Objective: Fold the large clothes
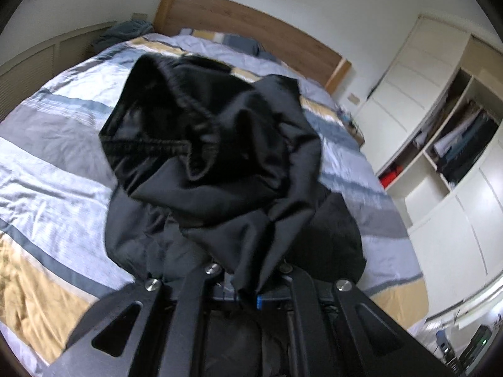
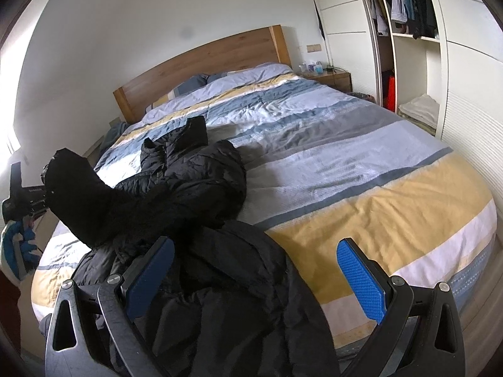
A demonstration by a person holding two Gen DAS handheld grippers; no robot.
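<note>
A large black padded jacket (image 2: 188, 188) lies bunched on the striped bed (image 2: 361, 172). My left gripper (image 1: 251, 295) is shut on a fold of the jacket (image 1: 213, 157) and lifts it, so the cloth drapes over the fingers and hides them. From the right wrist view the left gripper (image 2: 28, 198) is at the far left, holding a raised part of the jacket. My right gripper (image 2: 254, 279) is open, its blue pads (image 2: 361, 279) wide apart, over the near part of the jacket at the bed's foot.
A wooden headboard (image 2: 204, 62) and pillows are at the far end. A nightstand (image 2: 330, 77) with small items and an open wardrobe (image 2: 405, 31) stand to the right. Folded blue cloth (image 1: 125, 31) lies beside the bed's head.
</note>
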